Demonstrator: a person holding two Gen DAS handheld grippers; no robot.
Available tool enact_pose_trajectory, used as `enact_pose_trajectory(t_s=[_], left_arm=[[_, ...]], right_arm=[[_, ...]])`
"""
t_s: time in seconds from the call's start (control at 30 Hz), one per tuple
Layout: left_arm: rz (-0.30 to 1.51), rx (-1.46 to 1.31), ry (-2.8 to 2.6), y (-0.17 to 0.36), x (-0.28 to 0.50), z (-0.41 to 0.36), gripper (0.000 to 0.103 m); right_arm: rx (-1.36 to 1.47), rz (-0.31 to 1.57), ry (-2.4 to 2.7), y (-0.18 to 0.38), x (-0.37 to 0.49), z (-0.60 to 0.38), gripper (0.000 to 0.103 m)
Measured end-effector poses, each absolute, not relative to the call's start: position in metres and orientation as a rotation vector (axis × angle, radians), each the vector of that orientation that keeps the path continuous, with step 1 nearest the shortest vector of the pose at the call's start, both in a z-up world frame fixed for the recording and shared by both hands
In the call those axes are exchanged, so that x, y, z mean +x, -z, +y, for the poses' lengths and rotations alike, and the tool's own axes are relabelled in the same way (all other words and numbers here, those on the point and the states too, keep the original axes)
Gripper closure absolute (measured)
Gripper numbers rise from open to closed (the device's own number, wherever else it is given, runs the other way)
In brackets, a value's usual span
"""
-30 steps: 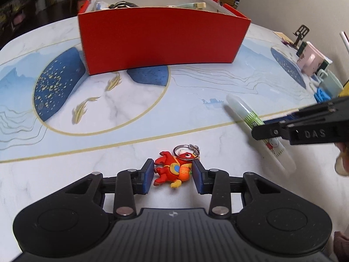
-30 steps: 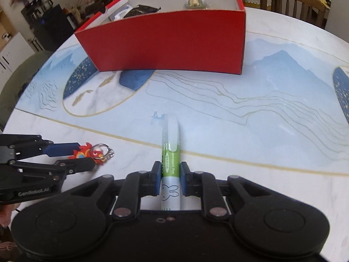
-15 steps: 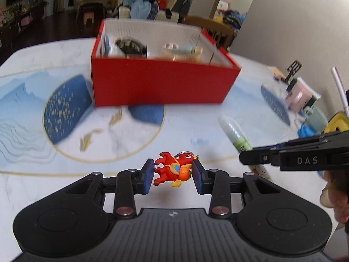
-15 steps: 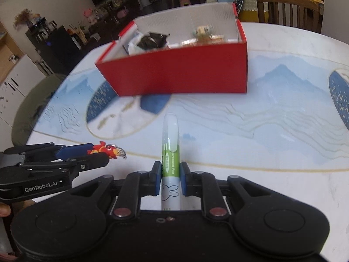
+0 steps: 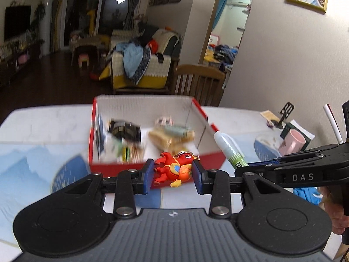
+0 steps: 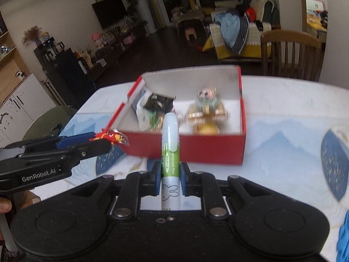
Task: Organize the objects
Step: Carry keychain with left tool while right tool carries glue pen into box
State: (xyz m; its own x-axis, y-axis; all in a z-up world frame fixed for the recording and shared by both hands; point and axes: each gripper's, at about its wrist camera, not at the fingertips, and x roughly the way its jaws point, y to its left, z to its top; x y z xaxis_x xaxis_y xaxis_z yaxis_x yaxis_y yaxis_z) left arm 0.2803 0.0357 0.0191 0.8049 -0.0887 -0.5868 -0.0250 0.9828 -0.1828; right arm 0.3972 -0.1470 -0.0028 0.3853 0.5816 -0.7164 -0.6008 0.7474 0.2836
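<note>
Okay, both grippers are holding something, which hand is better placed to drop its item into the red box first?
Probably the right. The right gripper holds the pen pointing straight at the red box, its cap already overlapping the near wall. The left gripper with the keychain sits further left and back.

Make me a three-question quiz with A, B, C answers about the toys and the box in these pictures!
1. Where is the red keychain toy?
A. in the box
B. in the left claw
C. on a chair

2. What colour is the box outside?
A. red
B. green
C. black

3. What is the right claw doing?
A. open, holding nothing
B. shut on the pen
C. shut on a mug

Answers:
1 B, the toy sits between the left claw's blue pads.
2 A, its outer walls are red and the inside is white.
3 B, both pads press on the green and white pen.
</note>
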Motion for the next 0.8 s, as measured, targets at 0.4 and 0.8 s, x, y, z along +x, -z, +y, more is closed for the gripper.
enact_pose_trajectory(t_s=[0.4, 0.8], left_arm=[[0.645, -0.124, -0.001, -0.025, 0.336, 0.041, 0.067], [0.733, -0.052, -0.075, 0.007, 0.39, 0.059, 0.067]], right_arm=[[-0.034, 0.88, -0.74, -0.009, 0.445, -0.116, 0.086], [-0.059, 0.917, -0.702, 0.012, 0.498, -0.071, 0.086]])
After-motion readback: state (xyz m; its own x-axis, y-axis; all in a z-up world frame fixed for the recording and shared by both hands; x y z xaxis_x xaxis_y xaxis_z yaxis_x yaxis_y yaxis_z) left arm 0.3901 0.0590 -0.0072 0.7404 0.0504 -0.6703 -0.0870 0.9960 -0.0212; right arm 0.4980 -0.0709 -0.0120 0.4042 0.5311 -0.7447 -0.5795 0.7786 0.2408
